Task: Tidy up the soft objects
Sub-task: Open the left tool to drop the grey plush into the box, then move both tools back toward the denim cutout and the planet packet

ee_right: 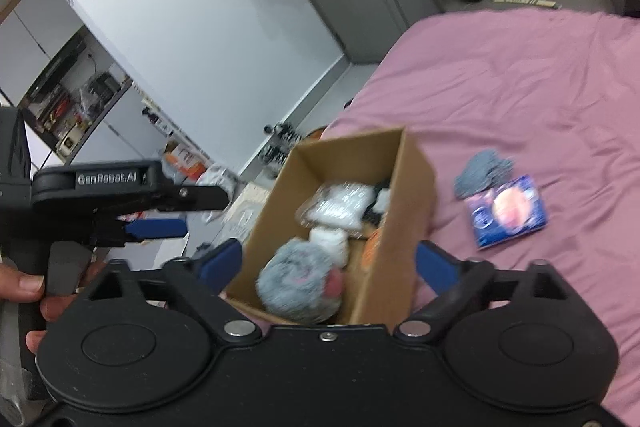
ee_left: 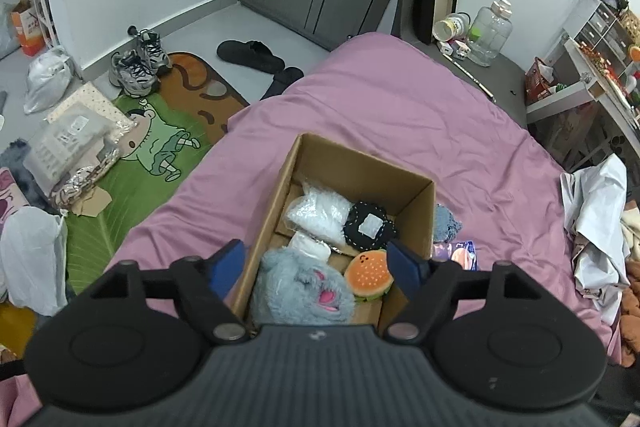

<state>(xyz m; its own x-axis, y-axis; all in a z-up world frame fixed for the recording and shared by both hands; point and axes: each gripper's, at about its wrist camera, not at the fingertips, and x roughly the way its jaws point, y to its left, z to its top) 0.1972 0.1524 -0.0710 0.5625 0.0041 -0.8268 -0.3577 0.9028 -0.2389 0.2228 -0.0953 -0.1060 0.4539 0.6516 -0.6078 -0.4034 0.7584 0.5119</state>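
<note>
An open cardboard box stands on the pink bed sheet. Inside lie a grey fluffy plush, a burger plush, a black round item with a white patch, a clear bag of white stuff and a small white item. Right of the box lie a grey-blue cloth and a blue packet. My left gripper is open and empty above the box's near end; it also shows in the right wrist view. My right gripper is open and empty above the box.
A green cartoon rug, sneakers, black slippers and bags lie on the floor at left. A clear jar stands beyond the bed. Crumpled white wrapping lies at the bed's right edge.
</note>
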